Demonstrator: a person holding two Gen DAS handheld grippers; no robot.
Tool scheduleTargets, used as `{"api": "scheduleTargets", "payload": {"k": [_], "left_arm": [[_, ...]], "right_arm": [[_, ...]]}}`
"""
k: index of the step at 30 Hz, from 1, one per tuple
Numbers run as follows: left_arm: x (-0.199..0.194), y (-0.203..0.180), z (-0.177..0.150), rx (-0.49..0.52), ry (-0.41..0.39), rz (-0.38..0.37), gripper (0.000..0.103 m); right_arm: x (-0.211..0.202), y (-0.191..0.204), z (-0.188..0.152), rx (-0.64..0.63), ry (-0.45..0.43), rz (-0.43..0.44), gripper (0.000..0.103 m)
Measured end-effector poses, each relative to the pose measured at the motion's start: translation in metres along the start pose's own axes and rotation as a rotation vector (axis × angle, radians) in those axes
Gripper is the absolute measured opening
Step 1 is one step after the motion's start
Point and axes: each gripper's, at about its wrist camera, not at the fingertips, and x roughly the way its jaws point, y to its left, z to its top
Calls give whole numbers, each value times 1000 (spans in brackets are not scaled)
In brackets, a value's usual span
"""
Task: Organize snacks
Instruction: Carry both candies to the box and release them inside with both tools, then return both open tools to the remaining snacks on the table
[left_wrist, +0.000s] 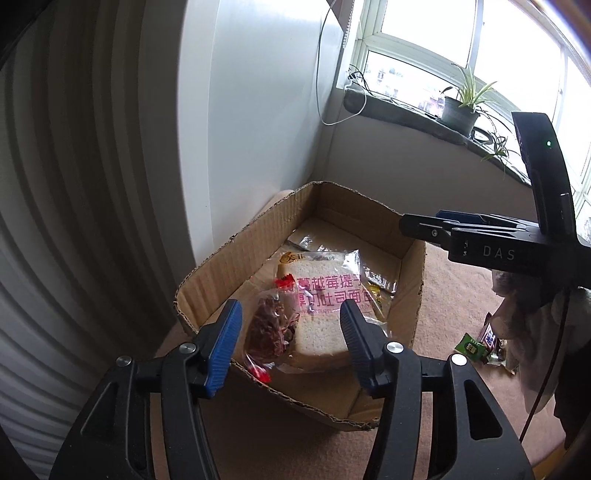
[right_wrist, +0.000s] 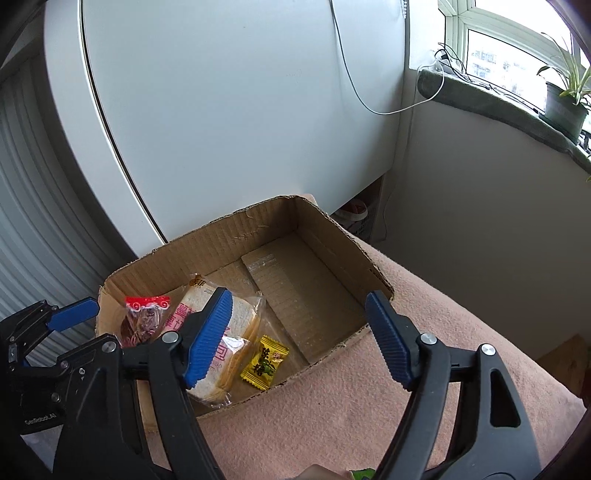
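The left tool (left_wrist: 291, 345) points forward and downward with its two blue-padded fingers (left_wrist: 224, 347) standing apart and nothing pinched between the pads. The right tool (right_wrist: 299, 339) is tilted down in much the same way, its jaws spread wider, the pads (right_wrist: 389, 338) gripping nothing. In the left wrist view the right tool (left_wrist: 419, 225) reaches in from the right edge at mid height, and in the right wrist view the left tool's fingers (right_wrist: 72, 318) show at the left edge.
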Motion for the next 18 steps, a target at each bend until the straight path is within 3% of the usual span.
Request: {"api": "scheduleTargets", "payload": {"k": [8,18], "left_arm": [[-16,-22,-2,27,-42,-36,54],[-17,-68,-12,73,-39,-158,54]], "right_arm": [[-46,-32,-27,61,-37,-31,77],[-116,-81,-81,132,-65,-133,77]]}}
